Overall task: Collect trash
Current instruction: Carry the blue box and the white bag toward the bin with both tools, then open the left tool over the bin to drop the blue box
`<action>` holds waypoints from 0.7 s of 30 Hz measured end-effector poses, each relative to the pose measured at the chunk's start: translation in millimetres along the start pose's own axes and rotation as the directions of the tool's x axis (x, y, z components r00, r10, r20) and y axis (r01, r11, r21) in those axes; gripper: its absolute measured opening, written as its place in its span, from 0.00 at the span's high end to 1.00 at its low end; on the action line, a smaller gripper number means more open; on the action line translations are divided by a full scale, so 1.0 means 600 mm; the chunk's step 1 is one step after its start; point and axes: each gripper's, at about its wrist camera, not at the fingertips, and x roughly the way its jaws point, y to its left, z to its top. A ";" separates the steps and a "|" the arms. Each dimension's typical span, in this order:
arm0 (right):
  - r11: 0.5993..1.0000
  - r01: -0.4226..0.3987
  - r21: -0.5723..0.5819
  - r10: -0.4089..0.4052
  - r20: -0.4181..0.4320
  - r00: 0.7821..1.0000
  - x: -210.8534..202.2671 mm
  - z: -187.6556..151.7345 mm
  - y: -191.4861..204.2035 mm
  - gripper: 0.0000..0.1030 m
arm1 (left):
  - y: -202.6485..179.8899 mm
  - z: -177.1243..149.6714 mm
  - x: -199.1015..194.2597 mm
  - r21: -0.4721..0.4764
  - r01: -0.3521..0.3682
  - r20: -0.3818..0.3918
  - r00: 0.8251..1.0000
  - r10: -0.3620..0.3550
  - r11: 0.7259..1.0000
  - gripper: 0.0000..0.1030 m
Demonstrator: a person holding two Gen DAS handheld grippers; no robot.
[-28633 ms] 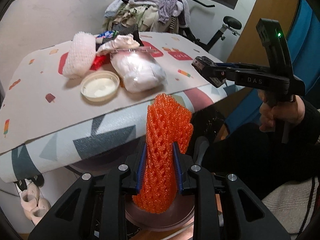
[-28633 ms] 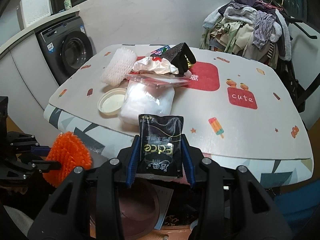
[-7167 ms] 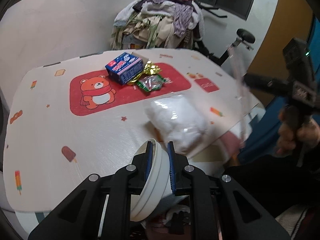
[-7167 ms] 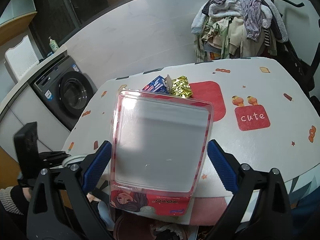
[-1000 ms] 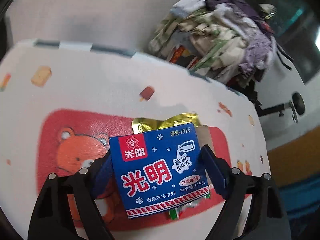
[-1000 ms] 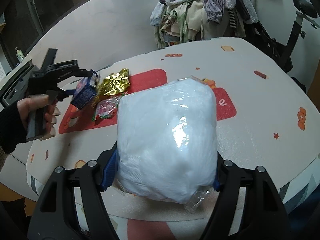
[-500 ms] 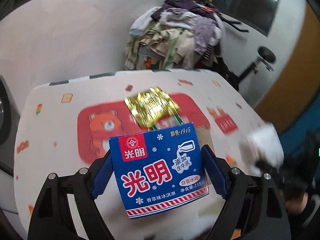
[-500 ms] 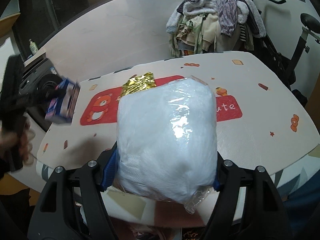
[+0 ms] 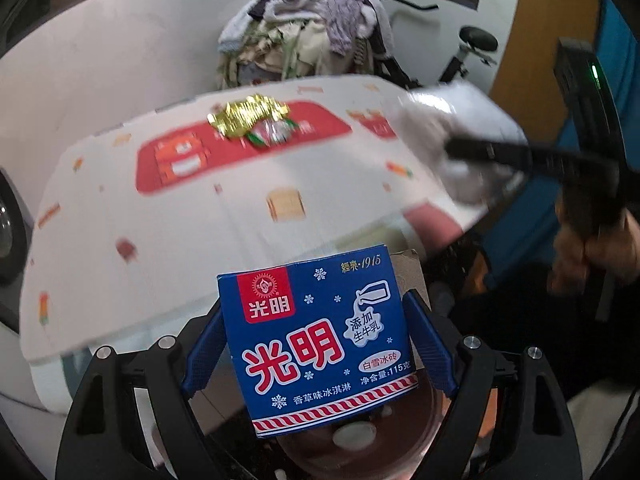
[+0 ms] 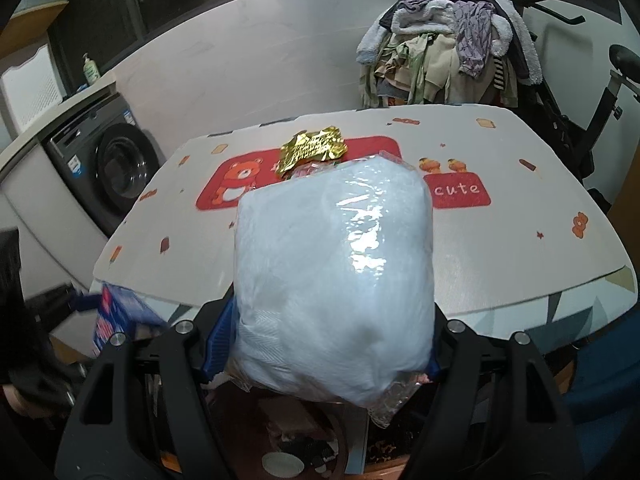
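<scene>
My left gripper (image 9: 316,354) is shut on a blue ice-cream carton (image 9: 316,336), held past the table's near edge over a reddish bin (image 9: 404,436) with trash in it. My right gripper (image 10: 332,344) is shut on a white stuffed plastic bag (image 10: 336,272), also held off the table's front edge above the bin (image 10: 280,428). In the left wrist view that bag (image 9: 456,136) and the right gripper show blurred at right. A gold foil wrapper (image 10: 314,148) and a small red-green wrapper (image 9: 270,132) lie on the red bear print of the table (image 10: 520,248).
A pile of clothes (image 10: 448,44) hangs on an exercise bike behind the table. A washing machine (image 10: 108,160) stands at the left. A person's hand (image 9: 592,252) grips the right tool; dark-clothed legs sit below it.
The left gripper has carried the blue carton from over the bear print back across the table to beyond its near edge. The right gripper with the bag has drawn back and risen slightly.
</scene>
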 end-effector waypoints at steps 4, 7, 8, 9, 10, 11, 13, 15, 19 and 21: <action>1.000 -0.001 -0.004 0.001 -0.016 1.000 -0.007 -0.020 0.005 0.30 | -0.024 -0.042 0.020 0.020 0.013 -0.052 0.999 -0.012 1.000 0.21; 1.000 0.001 -0.006 -0.001 -0.021 1.000 -0.013 -0.030 0.007 0.30 | -0.037 -0.069 0.033 0.009 0.036 -0.086 0.996 -0.035 0.999 0.20; 1.000 0.002 -0.005 -0.002 -0.022 1.000 -0.014 -0.032 0.006 0.31 | -0.039 -0.072 0.035 0.004 0.043 -0.091 0.995 -0.042 0.999 0.20; 1.000 0.003 -0.005 -0.003 -0.024 1.000 -0.016 -0.035 0.006 0.31 | -0.041 -0.078 0.038 -0.002 0.050 -0.098 0.994 -0.050 0.999 0.20; 1.000 0.003 -0.005 -0.003 -0.026 1.000 -0.017 -0.038 0.006 0.31 | -0.044 -0.081 0.040 -0.005 0.055 -0.103 0.993 -0.055 0.998 0.20; 1.000 0.004 -0.004 -0.004 -0.029 1.000 -0.017 -0.041 0.005 0.30 | -0.046 -0.085 0.043 -0.007 0.059 -0.110 0.992 -0.059 0.998 0.20; 1.000 0.006 -0.004 -0.006 -0.034 0.999 -0.017 -0.045 0.006 0.30 | -0.047 -0.089 0.044 -0.009 0.065 -0.113 0.991 -0.066 0.998 0.18; 1.000 0.005 -0.002 -0.005 -0.039 0.999 -0.017 -0.050 0.007 0.30 | -0.047 -0.089 0.041 -0.017 0.076 -0.109 0.991 -0.077 0.997 0.10; 1.000 -0.002 -0.006 0.002 -0.051 0.999 -0.014 -0.059 0.013 0.30 | -0.042 -0.081 0.024 -0.034 0.066 -0.070 0.995 -0.068 0.997 0.08; 1.000 -0.006 -0.013 0.005 -0.062 0.998 -0.010 -0.066 0.019 0.30 | -0.034 -0.075 0.008 -0.057 0.043 -0.032 0.998 -0.045 0.997 0.08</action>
